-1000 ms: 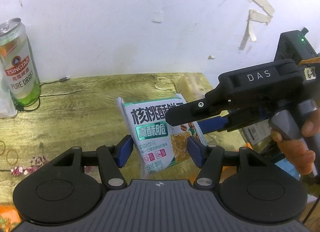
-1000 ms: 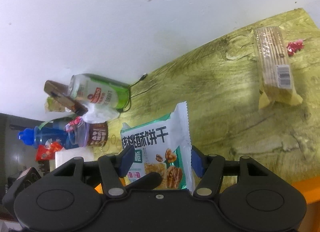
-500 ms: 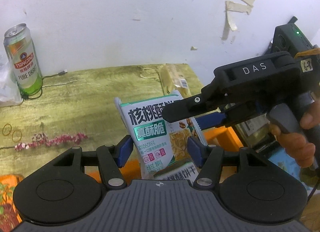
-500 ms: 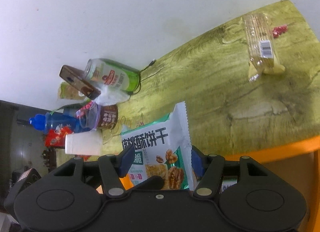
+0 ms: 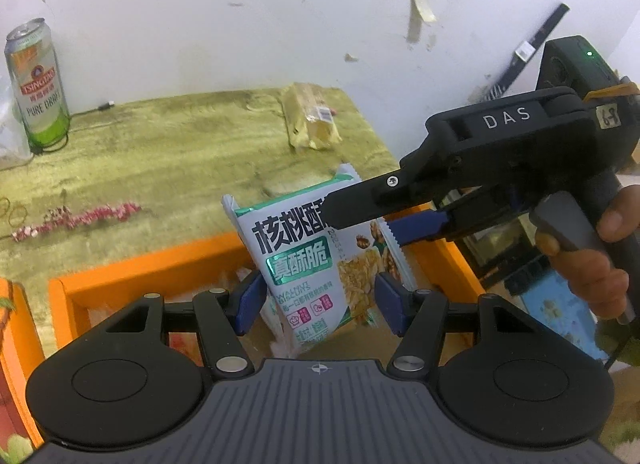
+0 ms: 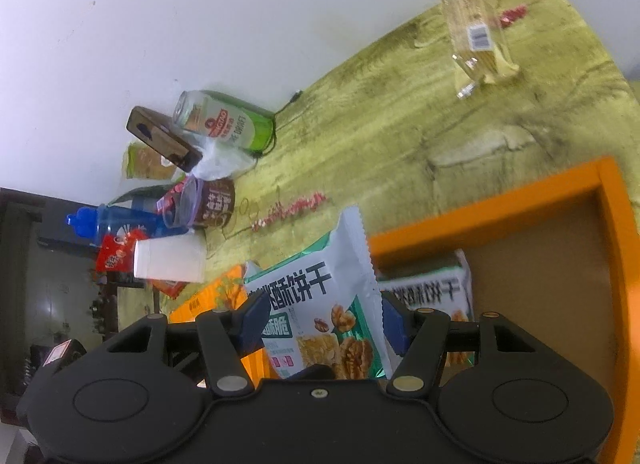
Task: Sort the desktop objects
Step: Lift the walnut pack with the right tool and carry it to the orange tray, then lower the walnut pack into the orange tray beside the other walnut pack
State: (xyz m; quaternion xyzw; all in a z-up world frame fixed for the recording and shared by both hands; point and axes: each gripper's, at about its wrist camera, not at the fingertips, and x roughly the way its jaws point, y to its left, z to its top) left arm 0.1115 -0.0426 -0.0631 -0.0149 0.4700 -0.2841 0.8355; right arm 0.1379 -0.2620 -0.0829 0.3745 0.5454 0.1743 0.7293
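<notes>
A white and green walnut biscuit packet [image 5: 296, 260] hangs upright over the open orange box [image 5: 140, 264], held from two sides. My left gripper [image 5: 320, 302] is shut on its lower end, blue pads pressed against both edges. My right gripper [image 5: 360, 220], held by a hand [image 5: 592, 272], comes in from the right and is shut on the packet's upper right part. In the right wrist view the same packet [image 6: 320, 304] sits between my right gripper's [image 6: 324, 324] pads, above the orange box [image 6: 612, 224]. A second, like packet [image 6: 432, 288] lies inside that box.
On the green-yellow table stand a green beer can [image 5: 38, 84] at the far left and a clear cracker pack [image 5: 310, 120] at the back right. A strand of red bits [image 5: 80, 216] lies near the box. A white cup [image 6: 168, 260], a blue bottle [image 6: 104, 222] and a jar [image 6: 212, 204] crowd the left end.
Both grippers have carried the packet together off the table top and over the orange box, which has come into view beneath it. Neither grip has changed.
</notes>
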